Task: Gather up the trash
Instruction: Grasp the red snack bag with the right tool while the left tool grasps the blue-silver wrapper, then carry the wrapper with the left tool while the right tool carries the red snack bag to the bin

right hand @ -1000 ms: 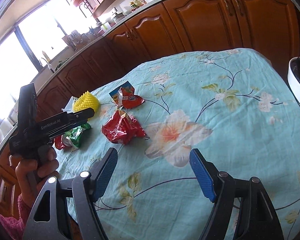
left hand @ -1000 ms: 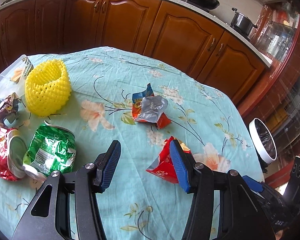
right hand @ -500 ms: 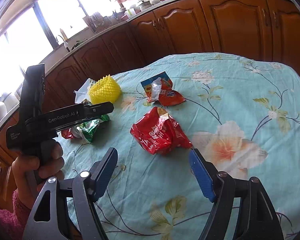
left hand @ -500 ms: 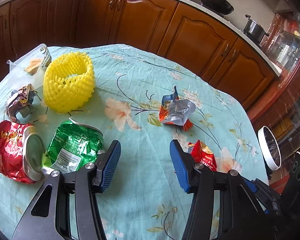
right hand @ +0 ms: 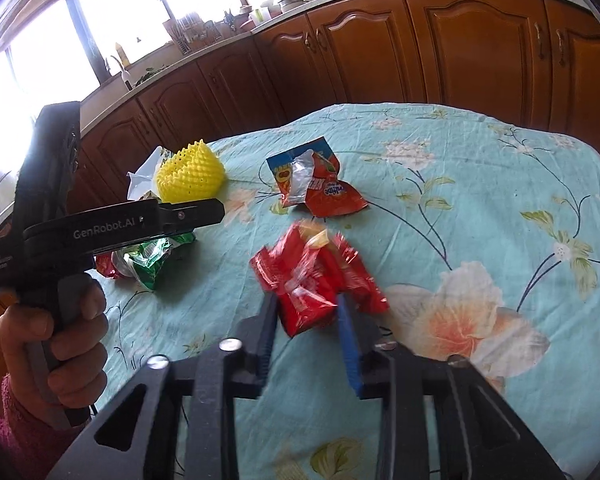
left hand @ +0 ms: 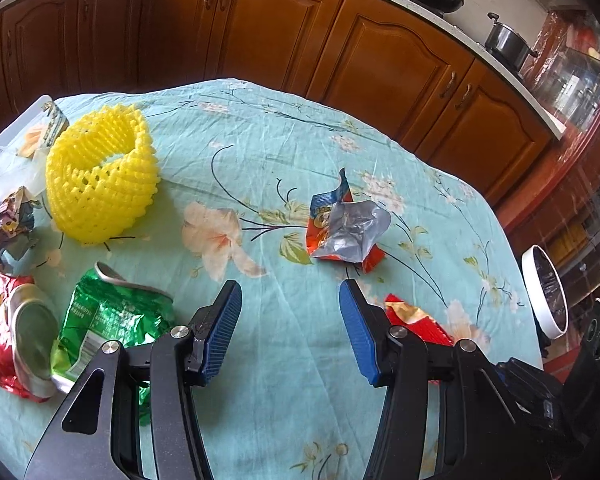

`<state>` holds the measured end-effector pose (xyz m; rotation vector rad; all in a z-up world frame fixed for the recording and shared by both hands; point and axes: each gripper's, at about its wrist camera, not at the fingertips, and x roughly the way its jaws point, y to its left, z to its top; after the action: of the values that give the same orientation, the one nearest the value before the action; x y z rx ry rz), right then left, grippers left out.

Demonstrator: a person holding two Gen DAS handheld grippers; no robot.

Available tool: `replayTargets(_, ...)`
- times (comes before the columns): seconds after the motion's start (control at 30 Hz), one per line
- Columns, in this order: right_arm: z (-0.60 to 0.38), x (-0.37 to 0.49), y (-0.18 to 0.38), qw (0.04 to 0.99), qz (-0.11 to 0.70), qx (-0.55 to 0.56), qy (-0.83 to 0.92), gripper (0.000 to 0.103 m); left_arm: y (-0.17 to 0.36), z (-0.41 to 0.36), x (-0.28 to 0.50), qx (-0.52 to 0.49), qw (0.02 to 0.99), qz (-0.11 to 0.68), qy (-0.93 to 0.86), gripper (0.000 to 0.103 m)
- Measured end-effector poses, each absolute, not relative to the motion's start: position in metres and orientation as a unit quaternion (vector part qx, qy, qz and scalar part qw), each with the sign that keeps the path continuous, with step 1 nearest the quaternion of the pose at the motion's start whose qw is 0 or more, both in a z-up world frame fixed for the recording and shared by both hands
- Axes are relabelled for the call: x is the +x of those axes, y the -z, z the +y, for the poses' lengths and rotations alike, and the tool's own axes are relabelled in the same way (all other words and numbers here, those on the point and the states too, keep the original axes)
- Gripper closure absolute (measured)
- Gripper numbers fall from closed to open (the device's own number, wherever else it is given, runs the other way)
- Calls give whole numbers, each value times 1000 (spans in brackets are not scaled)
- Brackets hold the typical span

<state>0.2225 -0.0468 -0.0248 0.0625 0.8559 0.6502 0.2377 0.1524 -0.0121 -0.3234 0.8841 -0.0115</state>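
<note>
Trash lies on a round table under a teal floral cloth [left hand: 300,152]. My right gripper [right hand: 306,322] is shut on a crumpled red snack wrapper [right hand: 312,276], its near edge between the blue pads. The same wrapper shows behind my left gripper's right finger [left hand: 416,320]. My left gripper [left hand: 290,320] is open and empty above the cloth. An orange-and-silver wrapper [left hand: 344,228] lies ahead of it, also in the right wrist view [right hand: 316,184]. A green bag [left hand: 112,316], a red bag [left hand: 0,320] and a yellow foam net [left hand: 100,176] lie to its left.
A small crumpled wrapper [left hand: 8,220] and a clear plastic bag [left hand: 24,140] lie at the table's left edge. A white-rimmed bin [left hand: 546,292] stands beside the table at the right. Wooden cabinets [left hand: 260,32] run behind the table.
My right gripper moved forward to the red wrapper and closed on it. My left gripper drifted left, so the green and red bags came closer; it stayed open.
</note>
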Motion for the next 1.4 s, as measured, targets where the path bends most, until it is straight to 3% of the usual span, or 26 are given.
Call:
replayTargets(0.43, -139, 237, 13, 885, 398, 72, -230, 84, 41, 133, 316, -113, 880, 460, -18, 53)
replayTargets(0.5, -145, 240, 18, 882, 407, 73, -228, 84, 43, 131, 321, -112, 882, 457, -13, 69)
replayTargets(0.53, -146, 240, 20, 880, 410, 73, -228, 84, 43, 129, 322, -110, 883, 457, -6, 83)
replayTargets(0.63, -149, 240, 24, 876, 416, 77, -230, 75, 40, 121, 320, -102, 887, 450, 7, 91)
replayTargets(0.7, -151, 238, 24, 875, 415, 85, -232, 58, 36, 117, 315, -96, 891, 444, 17, 91)
replayTargets(0.87, -154, 239, 16, 883, 402, 85, -226, 53, 21, 107, 293, -99, 895, 431, 50, 92)
replayTargets(1.0, -151, 246, 14, 887, 396, 80, -225, 39, 9, 99, 270, -98, 900, 420, 69, 92)
replayTargets(1.27, -155, 265, 18, 887, 392, 111, -220, 40, 6, 88, 242, -102, 895, 425, 87, 92)
replayTargets(1.33, -152, 270, 25, 882, 409, 98, -215, 53, 6, 85, 239, -100, 894, 426, 92, 92)
replayTargets(1.4, -150, 269, 33, 876, 423, 90, -215, 82, 5, 80, 236, -97, 894, 426, 95, 92)
